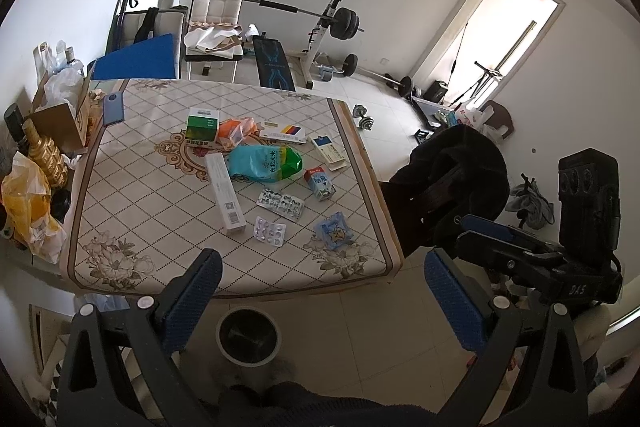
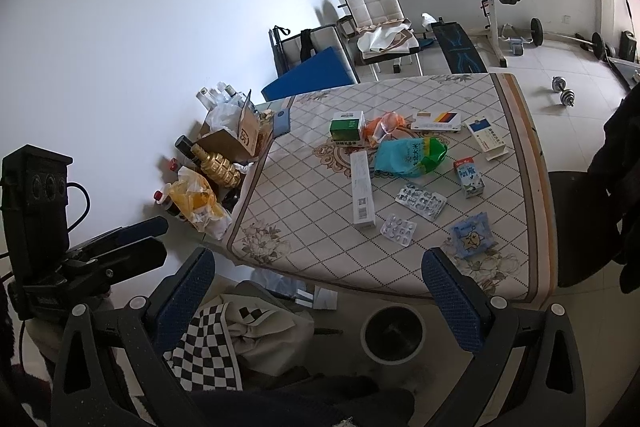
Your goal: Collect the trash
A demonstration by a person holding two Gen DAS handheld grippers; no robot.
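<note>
Right gripper (image 2: 320, 291) wide open, empty, above floor near surface (image 2: 304, 211) edge. Bin (image 2: 393, 333) on floor just below that edge. On surface: teal rice bag (image 2: 410, 155) mid; milk carton (image 2: 469, 177) to bag's right, blister packs (image 2: 420, 200) nearer bin, long white box (image 2: 362, 195) to bag's left.

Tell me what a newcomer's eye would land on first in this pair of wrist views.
The litter strewn over the patterned table stands out first: a crumpled teal and green bag at the centre, a long white box to its left, blister packs nearer the camera and a small milk carton to the right. Below the table's near edge a dark trash bin waits on the floor. Both tongs, left and right, hang open and empty.
</note>
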